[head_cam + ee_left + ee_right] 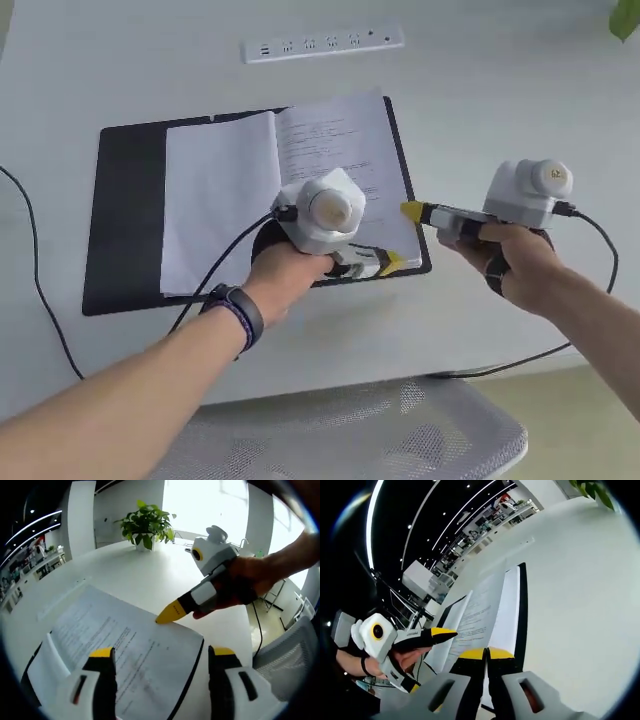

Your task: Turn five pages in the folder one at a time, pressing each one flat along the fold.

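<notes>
Folder: the folder (125,220) lies open and flat on the bench (500,100), with its black cover showing round the sheets. The power strip (322,43) lies beyond its far edge.
Pages: a blank page (215,200) lies to your left of the fold and a printed page (330,140) to your right.
Fold: the fold (276,150) runs straight away from you, from the near edge to the far edge. That is the long axis any pressing stroke must follow.
Left gripper: your left gripper (162,652) sits over the near right corner of the printed page. Its fingers are spread wide with nothing between them.
Right gripper: your right gripper (412,210) points in from the right. Its fingers are closed tip to tip (485,654) and no sheet is visibly caught in them. The tip meets the outer edge of the printed page (172,612), but I cannot tell whether it touches the paper or is just above it.
Key relation: the free edge of the printed page faces your right gripper, which is the nearer of the 2. The fold lies well to its left, across the full width of the page.
Judgement: 1 page looks ready to be lifted from that outer edge and carried leftward over the fold.
</notes>
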`<state>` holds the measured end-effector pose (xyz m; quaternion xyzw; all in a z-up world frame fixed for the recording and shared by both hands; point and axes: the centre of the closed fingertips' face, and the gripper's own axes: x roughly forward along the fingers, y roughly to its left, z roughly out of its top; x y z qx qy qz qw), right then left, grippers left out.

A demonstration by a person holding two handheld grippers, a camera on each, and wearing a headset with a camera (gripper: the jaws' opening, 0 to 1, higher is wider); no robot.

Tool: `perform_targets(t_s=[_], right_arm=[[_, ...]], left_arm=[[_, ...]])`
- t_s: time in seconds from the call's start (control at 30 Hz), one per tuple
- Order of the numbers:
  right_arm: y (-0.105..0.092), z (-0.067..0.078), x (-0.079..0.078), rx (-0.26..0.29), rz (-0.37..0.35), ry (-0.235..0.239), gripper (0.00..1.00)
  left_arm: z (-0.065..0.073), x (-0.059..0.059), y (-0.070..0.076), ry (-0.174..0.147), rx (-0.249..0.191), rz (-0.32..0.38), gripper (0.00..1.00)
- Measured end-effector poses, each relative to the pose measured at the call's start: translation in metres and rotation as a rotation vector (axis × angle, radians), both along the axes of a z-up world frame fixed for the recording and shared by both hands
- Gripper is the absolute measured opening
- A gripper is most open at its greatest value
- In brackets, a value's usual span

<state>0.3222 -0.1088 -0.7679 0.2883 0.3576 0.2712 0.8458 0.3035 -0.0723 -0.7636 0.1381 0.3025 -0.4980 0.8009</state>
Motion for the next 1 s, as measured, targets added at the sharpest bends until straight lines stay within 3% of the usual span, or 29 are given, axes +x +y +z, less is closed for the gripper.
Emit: perform_targets(t_s=[0.2,0.5,0.67,1.0], right_arm=[[0.001,0.009,0.0,0.031,-0.031,-0.008,0.0],[0.005,0.027,0.0,0.079,-0.061,-0.033,0.0],[0.012,0.046,-0.001,0.104,-0.046,-0.076,0.0],[0.039,0.085,0.002,0.159,0.017,-0.165,0.0]], left_arm=[[0.011,0.012,0.027,-0.025,0.007,0.025,0.75],[0.029,0.023,0.066,-0.041,-0.023,0.102,0.76],[0.039,0.027,0.094,-0.05,-0.037,0.16,0.76],[0.051,0.024,0.134,-0.055,-0.057,0.23,0.78]])
